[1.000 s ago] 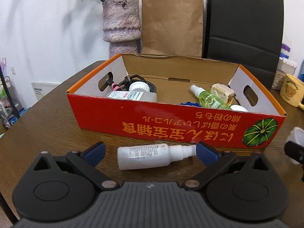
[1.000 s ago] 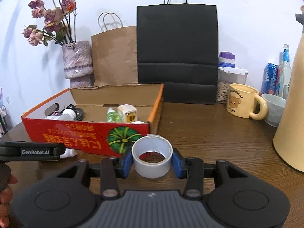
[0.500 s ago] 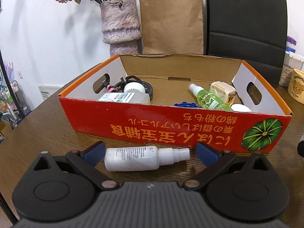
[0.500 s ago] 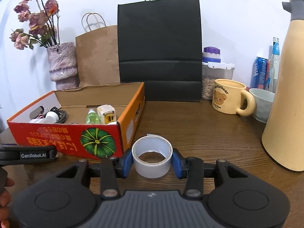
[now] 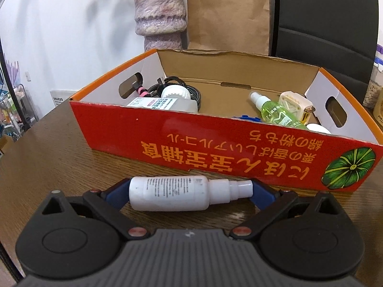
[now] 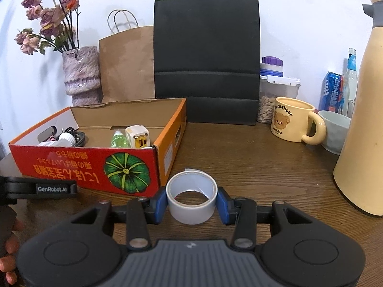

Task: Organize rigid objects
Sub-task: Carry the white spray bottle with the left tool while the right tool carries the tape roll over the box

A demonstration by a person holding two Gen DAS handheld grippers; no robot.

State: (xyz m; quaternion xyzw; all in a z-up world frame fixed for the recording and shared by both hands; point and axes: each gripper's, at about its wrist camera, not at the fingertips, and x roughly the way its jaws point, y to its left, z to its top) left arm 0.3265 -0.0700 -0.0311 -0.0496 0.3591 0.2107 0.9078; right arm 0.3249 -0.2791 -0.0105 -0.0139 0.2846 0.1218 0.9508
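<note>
- I see the spray bottle lying on the bench, just before the box.
- The tape roll sits near the box's right corner.
- The mug stands toward the bench's back edge.

Wood-grain table (slightly glossy), corrugated cardboard box, smooth plastic spray bottle.

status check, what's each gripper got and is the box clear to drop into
Right gripper shut on tape roll. Left gripper jaws bracket white spray bottle lying on table, grip unclear. Red box open-topped, part filled, middle bare.
</note>
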